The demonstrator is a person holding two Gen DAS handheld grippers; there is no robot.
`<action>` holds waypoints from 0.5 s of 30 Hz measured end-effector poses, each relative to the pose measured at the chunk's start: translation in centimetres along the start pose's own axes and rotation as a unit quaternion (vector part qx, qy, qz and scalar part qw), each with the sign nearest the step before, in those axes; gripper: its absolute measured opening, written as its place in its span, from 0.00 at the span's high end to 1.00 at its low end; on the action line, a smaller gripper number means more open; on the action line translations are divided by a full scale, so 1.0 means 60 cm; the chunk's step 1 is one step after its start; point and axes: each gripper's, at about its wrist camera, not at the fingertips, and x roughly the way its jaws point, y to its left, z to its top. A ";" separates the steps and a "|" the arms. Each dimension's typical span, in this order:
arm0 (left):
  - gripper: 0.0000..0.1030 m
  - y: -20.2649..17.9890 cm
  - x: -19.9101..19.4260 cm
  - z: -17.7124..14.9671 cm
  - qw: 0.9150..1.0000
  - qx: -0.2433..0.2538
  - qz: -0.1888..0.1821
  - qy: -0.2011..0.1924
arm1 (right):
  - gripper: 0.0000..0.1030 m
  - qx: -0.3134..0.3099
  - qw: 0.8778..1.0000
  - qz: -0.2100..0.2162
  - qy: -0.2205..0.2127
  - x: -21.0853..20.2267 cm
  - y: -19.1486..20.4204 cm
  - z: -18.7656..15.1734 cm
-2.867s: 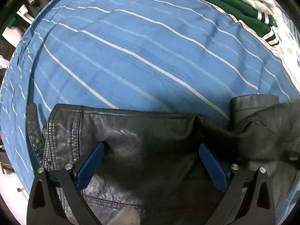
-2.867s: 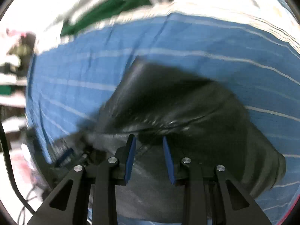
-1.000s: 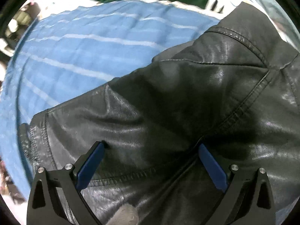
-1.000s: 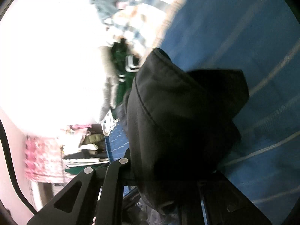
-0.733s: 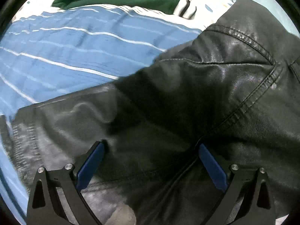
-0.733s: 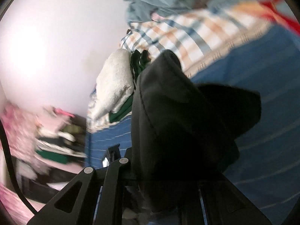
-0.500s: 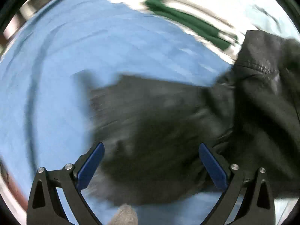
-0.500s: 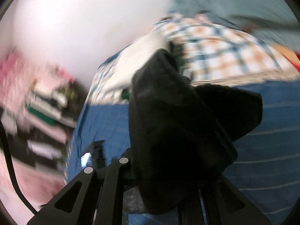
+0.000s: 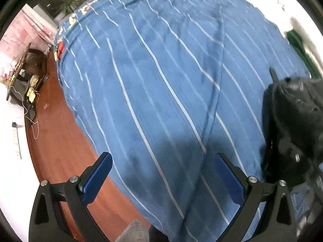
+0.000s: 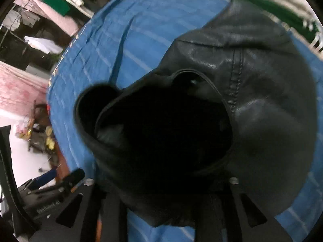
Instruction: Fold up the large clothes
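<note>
A black leather jacket [image 10: 242,92] hangs bunched from my right gripper [image 10: 161,193], which is shut on it; the fingers are hidden under the leather. The jacket fills most of the right wrist view, above the blue striped bedsheet [image 10: 113,46]. In the left wrist view the jacket [image 9: 292,121] shows only at the right edge. My left gripper [image 9: 161,179] is open and empty, over the blue striped bedsheet [image 9: 161,80] near the bed's edge.
A wooden floor [image 9: 60,151] runs beside the bed at the left, with a small dark stand and cables [image 9: 26,76]. A green garment [image 10: 268,6] lies at the far side of the bed. Shelves with clothes [image 10: 56,2] stand beyond it.
My left gripper has swung off the jacket and now faces bare bedsheet and floor. My right gripper has turned back toward the bed, still holding the jacket.
</note>
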 end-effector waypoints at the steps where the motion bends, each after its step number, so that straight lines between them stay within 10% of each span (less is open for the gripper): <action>1: 0.00 0.005 -0.008 0.005 1.000 -0.005 -0.003 -0.008 | 0.47 -0.008 1.000 0.014 0.006 -0.006 0.006 0.003; 3: 0.00 -0.003 -0.026 0.019 0.999 -0.018 -0.015 -0.026 | 0.27 -0.026 0.999 0.040 0.018 -0.033 0.014 0.000; 10: 0.00 -0.036 -0.072 0.075 0.996 -0.026 -0.034 -0.076 | 0.27 0.045 0.995 0.086 0.018 -0.175 -0.059 -0.002; 15: 0.00 -0.101 -0.033 0.100 0.996 -0.012 -0.062 -0.064 | 0.55 0.087 0.996 0.011 0.008 -0.159 -0.160 0.082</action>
